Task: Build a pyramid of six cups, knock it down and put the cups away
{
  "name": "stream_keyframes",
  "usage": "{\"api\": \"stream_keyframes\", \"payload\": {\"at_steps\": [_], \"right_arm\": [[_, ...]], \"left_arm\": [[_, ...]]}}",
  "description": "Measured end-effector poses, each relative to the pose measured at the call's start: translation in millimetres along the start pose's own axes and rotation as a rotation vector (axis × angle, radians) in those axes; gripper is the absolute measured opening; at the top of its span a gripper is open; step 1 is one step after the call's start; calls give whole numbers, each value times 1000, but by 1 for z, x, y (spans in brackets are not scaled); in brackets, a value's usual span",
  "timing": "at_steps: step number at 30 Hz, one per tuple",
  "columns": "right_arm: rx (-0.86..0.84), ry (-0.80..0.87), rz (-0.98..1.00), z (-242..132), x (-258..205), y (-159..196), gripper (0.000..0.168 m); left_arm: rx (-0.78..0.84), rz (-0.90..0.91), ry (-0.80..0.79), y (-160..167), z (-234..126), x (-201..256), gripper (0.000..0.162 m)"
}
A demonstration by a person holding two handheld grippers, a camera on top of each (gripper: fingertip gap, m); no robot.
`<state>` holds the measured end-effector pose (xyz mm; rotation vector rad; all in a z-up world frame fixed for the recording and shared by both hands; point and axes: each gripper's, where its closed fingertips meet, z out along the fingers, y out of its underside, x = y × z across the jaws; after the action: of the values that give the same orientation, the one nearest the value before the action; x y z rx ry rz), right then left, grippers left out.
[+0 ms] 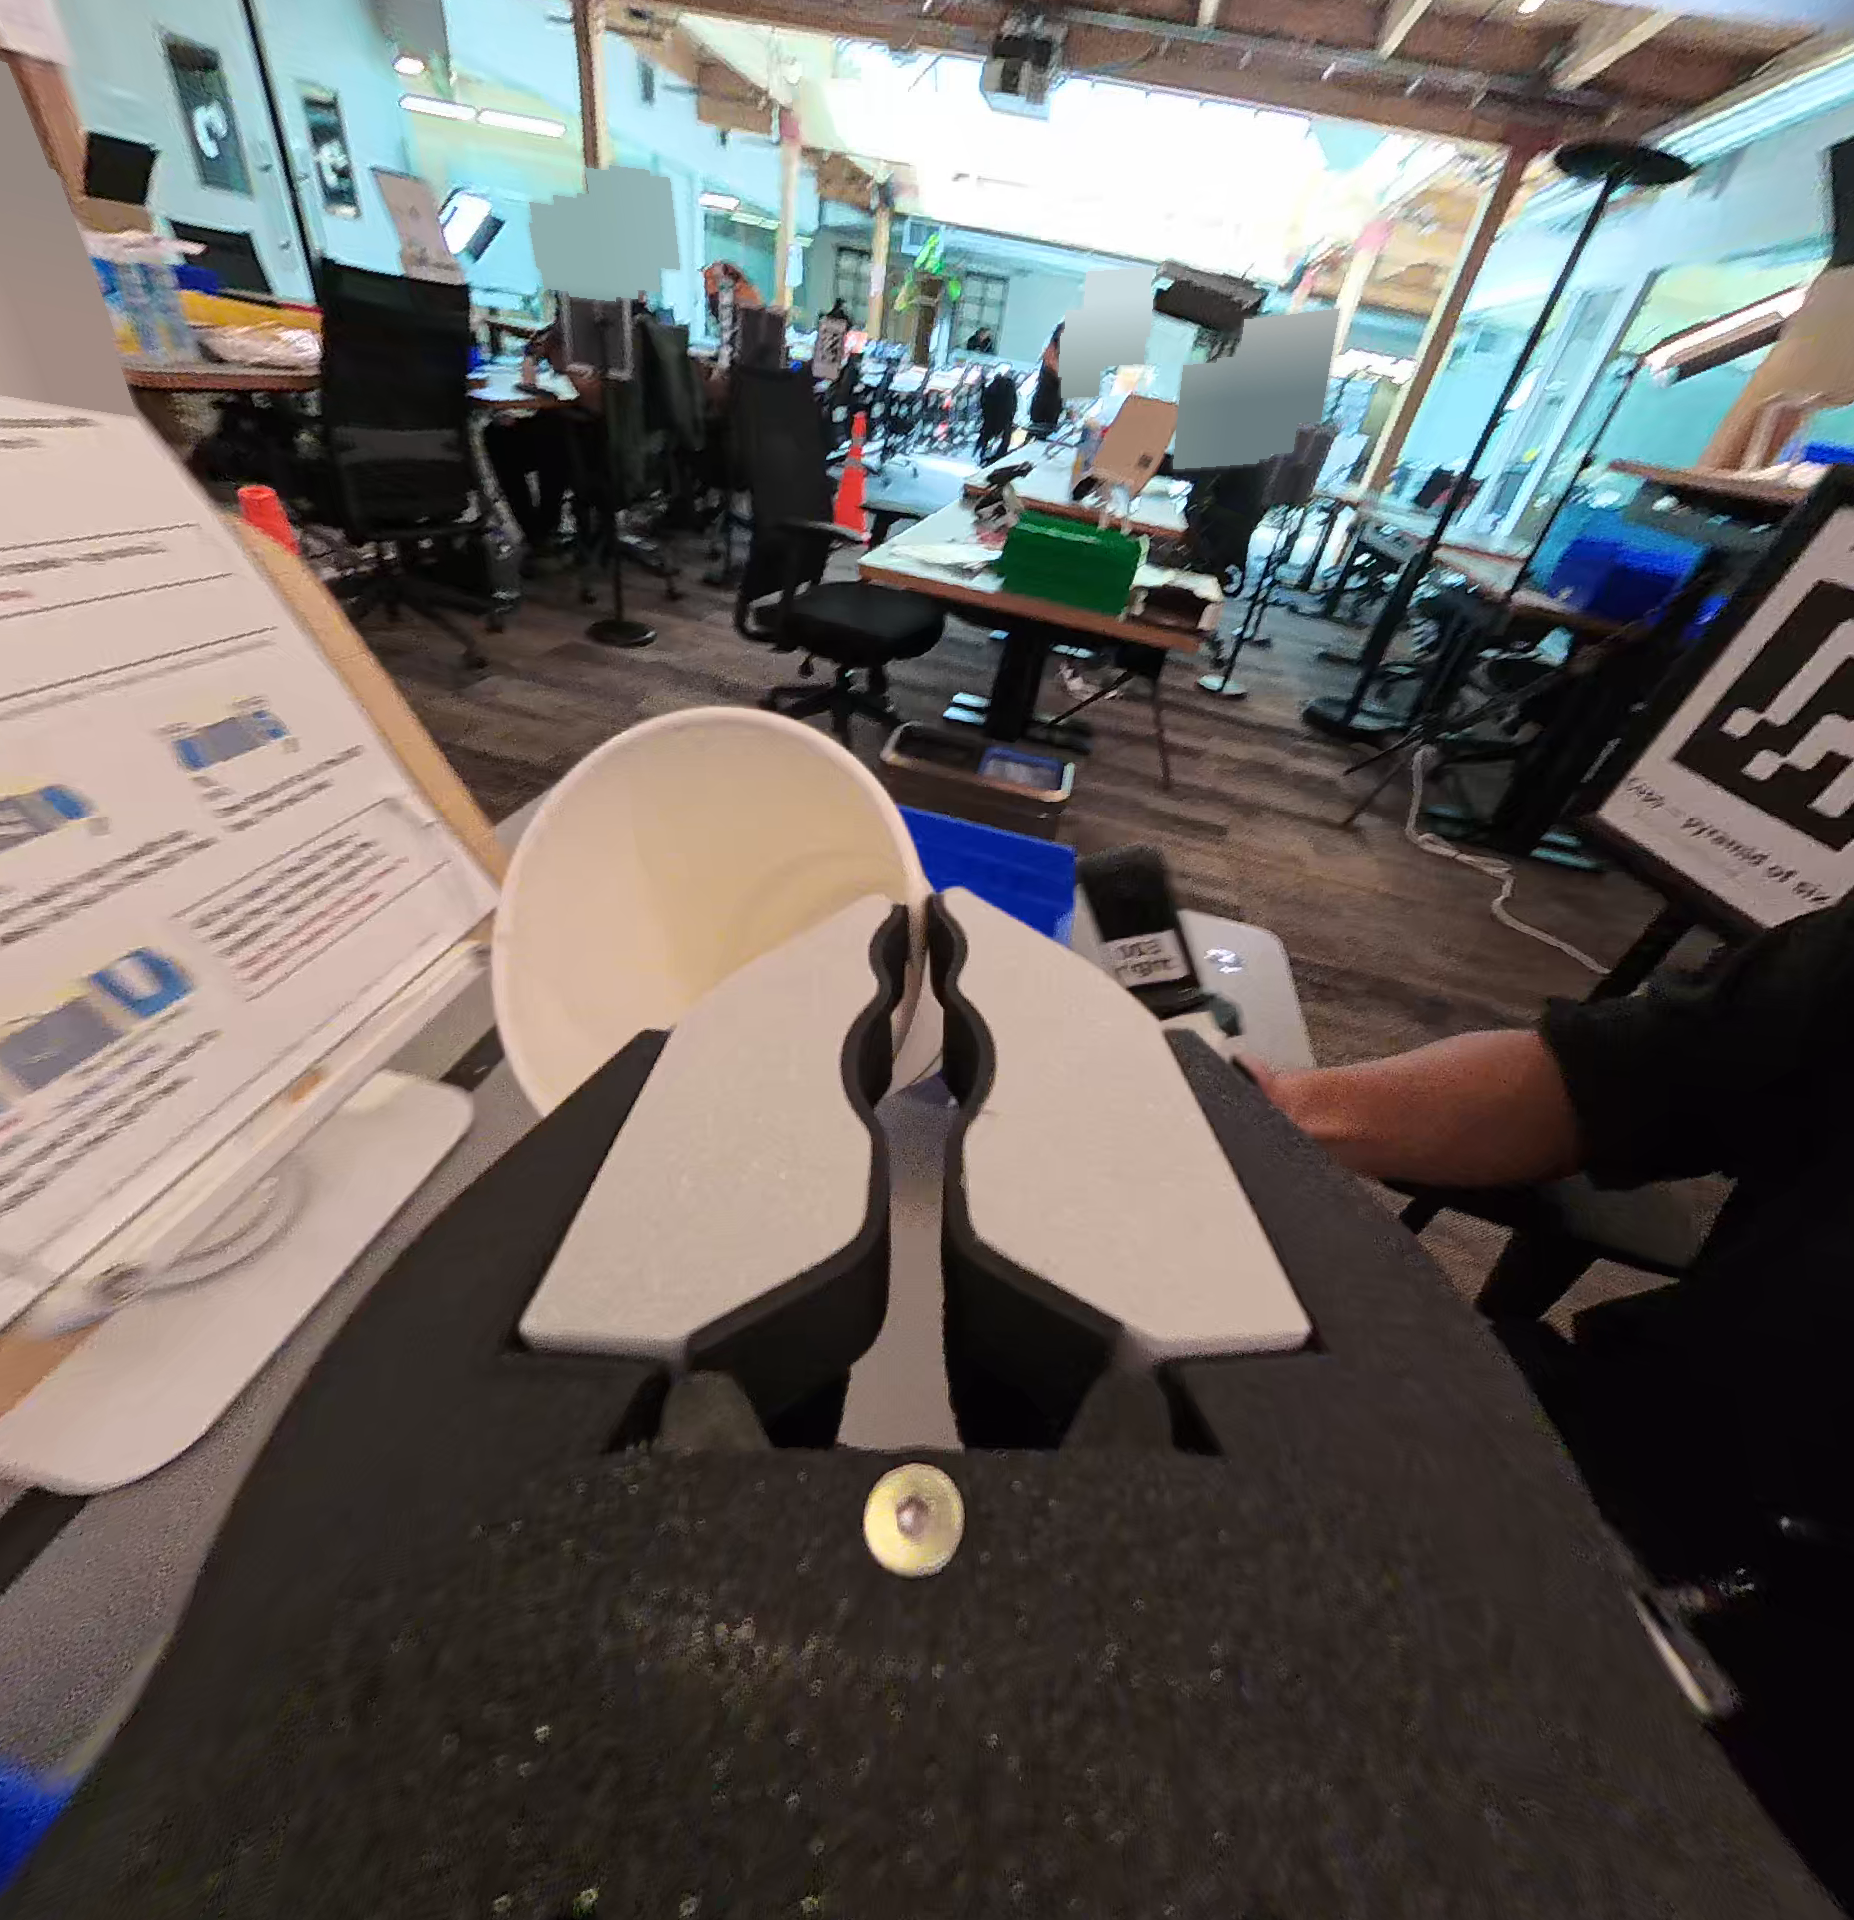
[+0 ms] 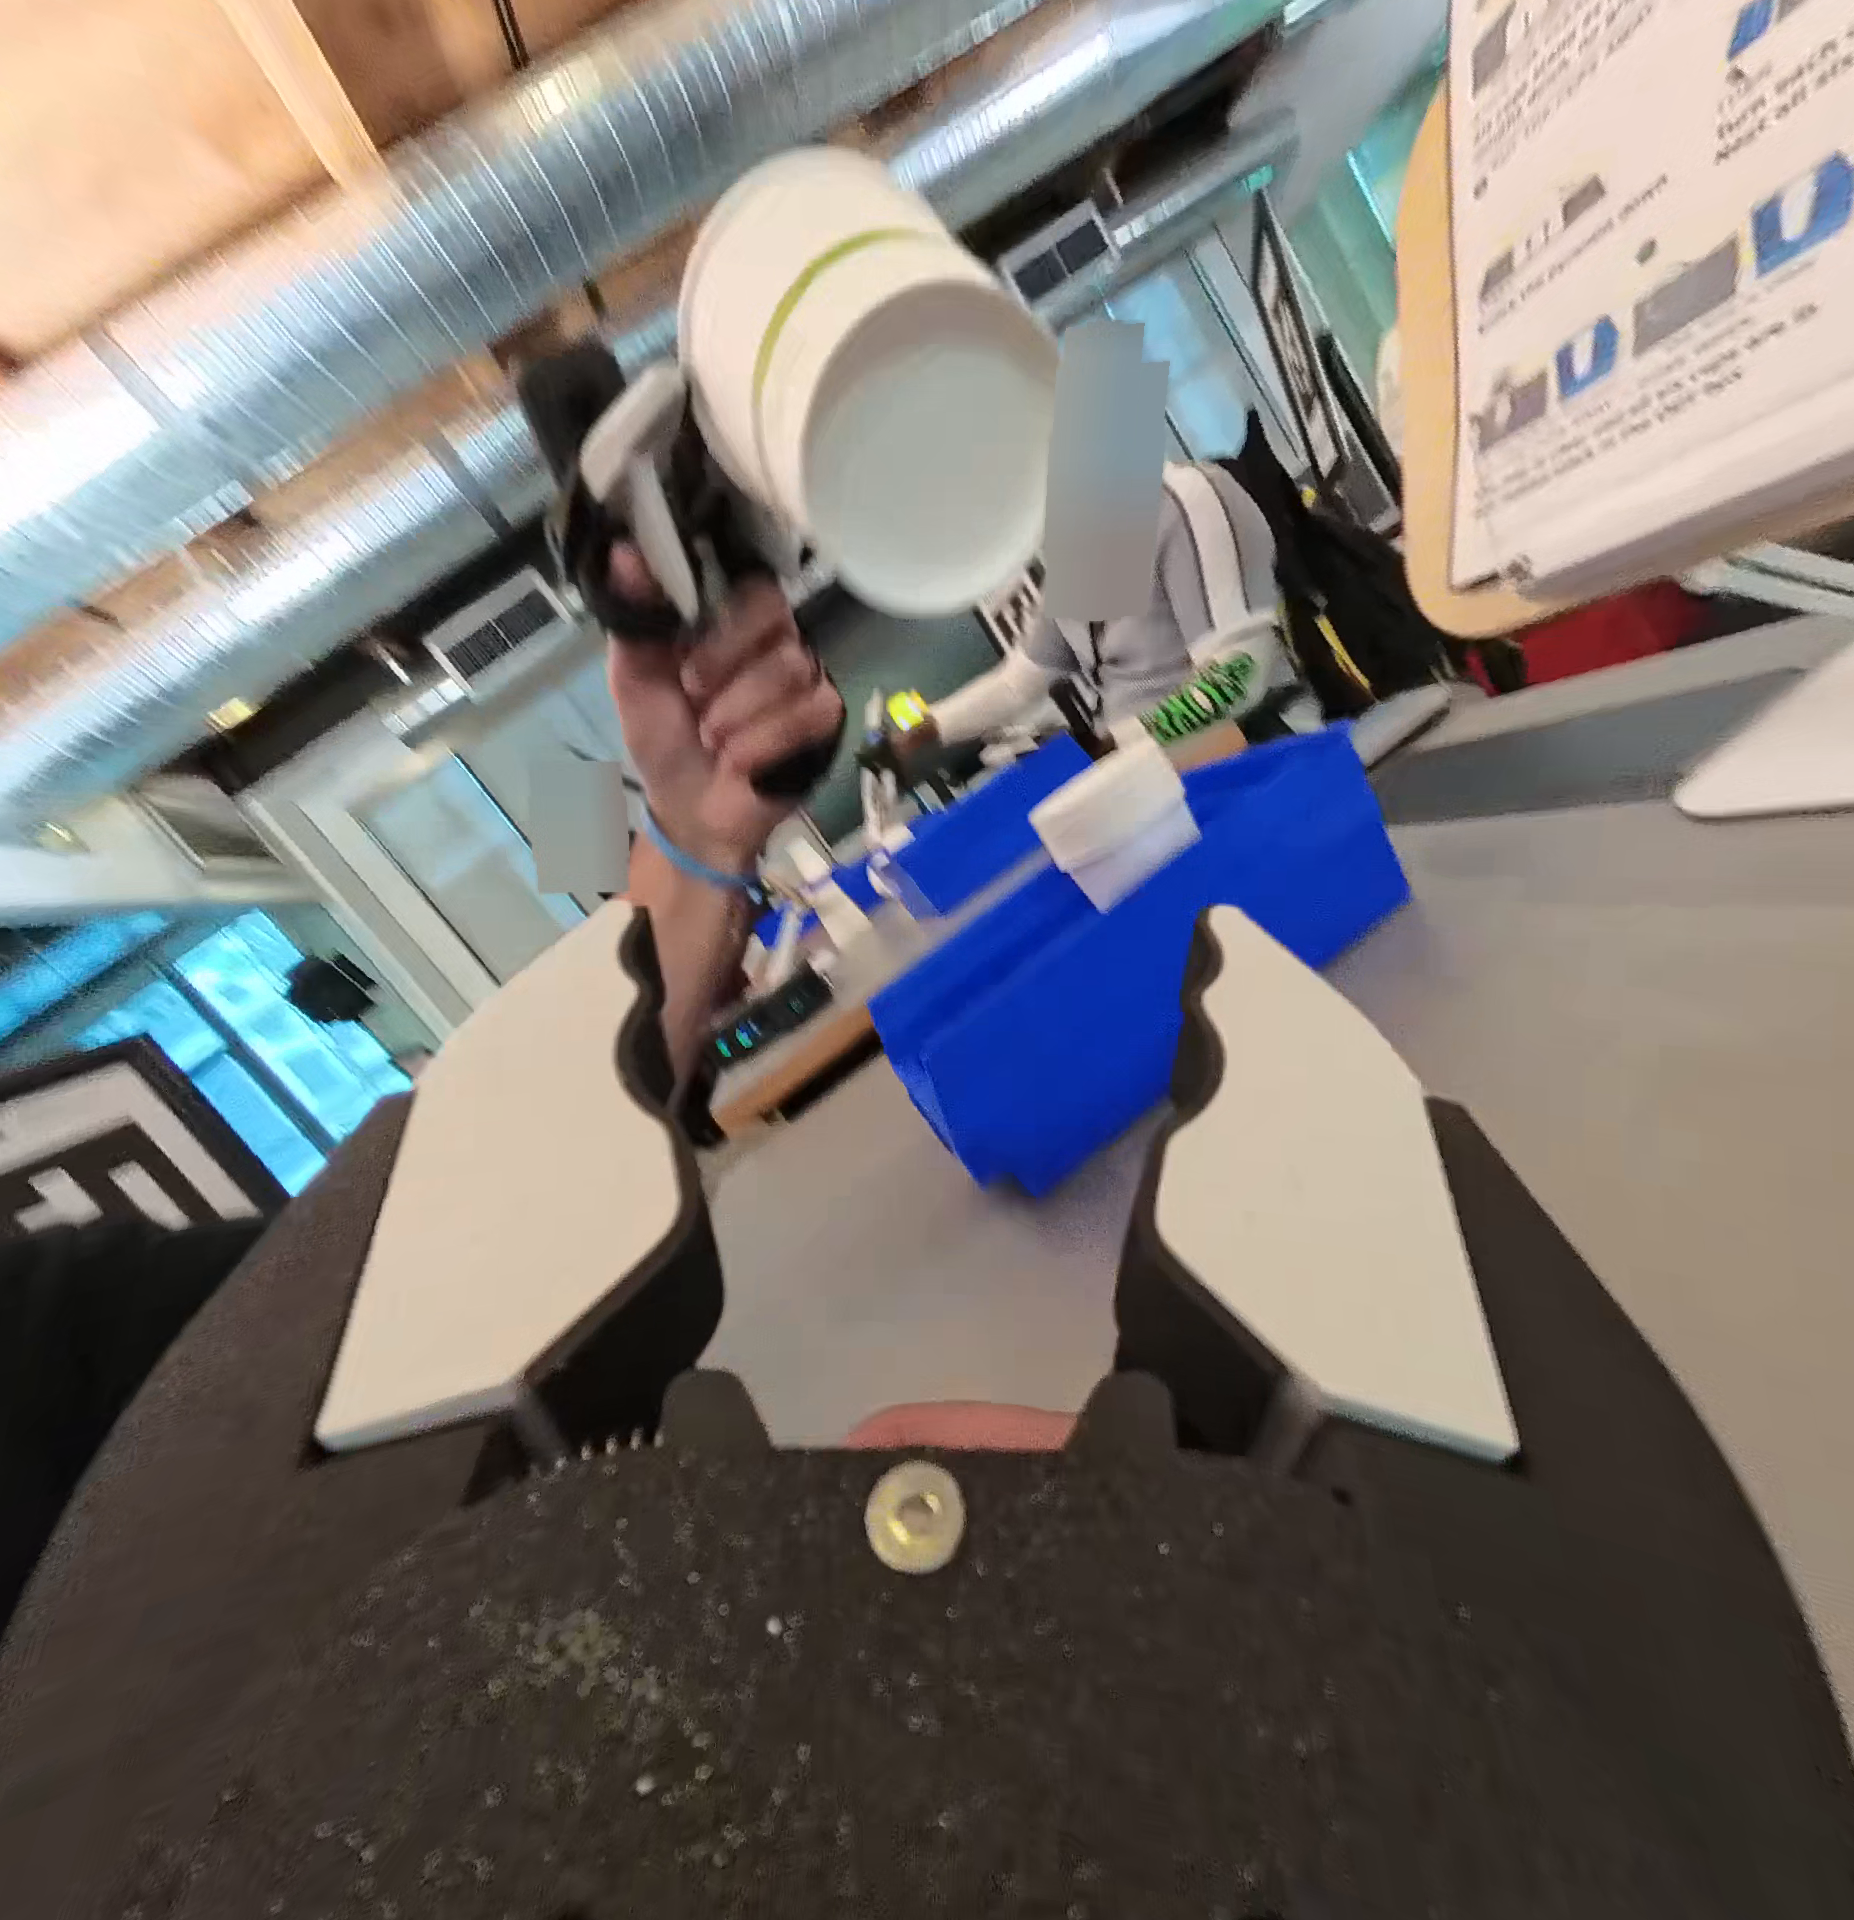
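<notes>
1. Up in the air, the left tool (image 1: pixel 918 914) pinches the rim of a white paper cup stack with a thin green ring (image 1: pixel 694 894), one finger inside the top cup and one outside. Its fingers are closed tight on the thin wall so the cups do not slip.
2. From the right wrist view, the same stack (image 2: pixel 881 395) lies tipped on its side, with the round bottom facing us. I think several cups sit one inside another, but I cannot count them.
3. A hand (image 2: pixel 736 707) holds the left tool high above the grey counter (image 2: pixel 1629 1039), so I guess the cups are being carried.
4. Lower down, the right tool (image 2: pixel 918 966) is spread wide and holds nothing. It looks ready to help, maybe to pull off one cup.
5. Right ahead of it, a bright blue plastic bin (image 2: pixel 1110 1018) sits on the counter. That may be where cups go when they are put away.
6. Beside the cups, a white instruction sheet on a stand (image 1: pixel 154 831) leans up so it can be read.
</notes>
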<state>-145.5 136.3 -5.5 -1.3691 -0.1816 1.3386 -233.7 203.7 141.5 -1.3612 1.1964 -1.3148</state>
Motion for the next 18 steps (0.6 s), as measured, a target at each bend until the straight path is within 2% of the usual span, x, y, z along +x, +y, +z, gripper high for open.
{"api": "stream_keyframes", "payload": {"at_steps": [4, 6, 10, 12, 14, 18], "right_arm": [[192, -71, 68, 21, 2, -35, 102], [219, -134, 85, 25, -5, -41, 105], [207, -162, 59, 28, -13, -38, 104], [192, -124, 50, 27, -7, -35, 89], [173, -114, 47, 25, -4, -32, 87], [93, -62, 39, 23, 4, -27, 86]], "left_arm": [[33, -23, 81, 11, 29, 22, 3], [32, -33, 105, 20, 40, 29, 3], [7, -80, 164, 42, 54, 39, 3], [1, -101, 172, 53, 58, 39, 3], [17, -138, 197, 59, 58, 41, 3], [-3, -150, 141, 74, 53, 35, 5]]}}
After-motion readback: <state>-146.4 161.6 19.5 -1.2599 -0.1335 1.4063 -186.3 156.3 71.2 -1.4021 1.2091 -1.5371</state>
